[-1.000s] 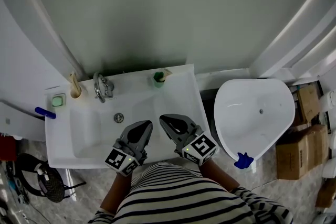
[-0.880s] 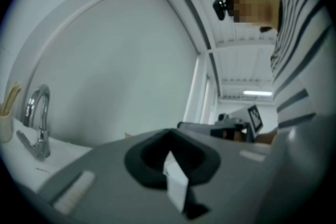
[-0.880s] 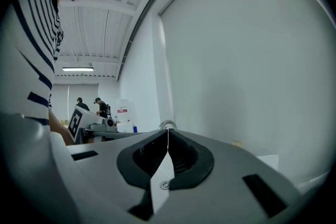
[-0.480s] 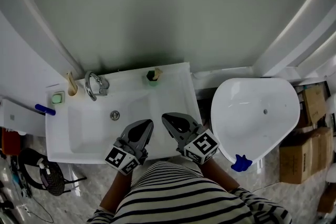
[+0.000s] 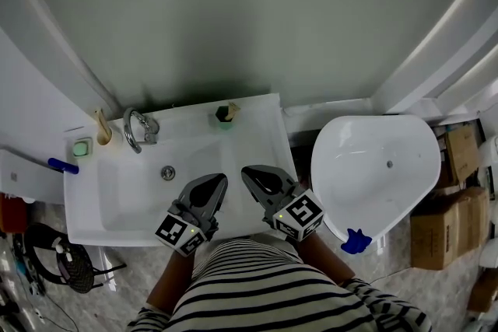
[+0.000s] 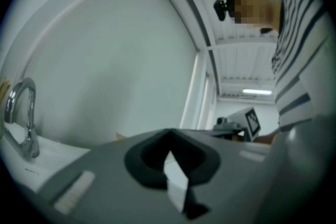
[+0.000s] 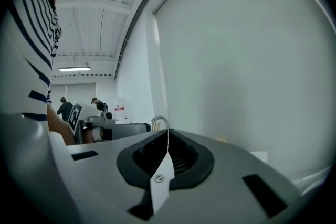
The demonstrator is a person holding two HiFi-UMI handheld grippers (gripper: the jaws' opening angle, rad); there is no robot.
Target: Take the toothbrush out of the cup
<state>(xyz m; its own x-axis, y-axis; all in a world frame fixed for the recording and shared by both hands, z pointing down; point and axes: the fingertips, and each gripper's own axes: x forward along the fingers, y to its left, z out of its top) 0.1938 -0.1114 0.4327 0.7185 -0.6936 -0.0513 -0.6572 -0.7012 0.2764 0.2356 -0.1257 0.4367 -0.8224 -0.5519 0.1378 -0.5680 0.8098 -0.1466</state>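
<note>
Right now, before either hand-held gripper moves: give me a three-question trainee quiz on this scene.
1. True or false: the left hand-held gripper and the right hand-held gripper are both shut and empty.
2. The cup stands: A) on the sink, at its back edge, right of the faucet; B) in the basin; C) on the floor.
3. Is the toothbrush out of the cup yet?
Key: 1 true; 2 A; 3 no.

Sink: was glossy white ceramic, smooth.
Tap: was shiny polished metal.
Left tongs: were matt grey plastic.
Right tongs: were matt grey plastic.
Boxes: were dull brown cardboard.
</note>
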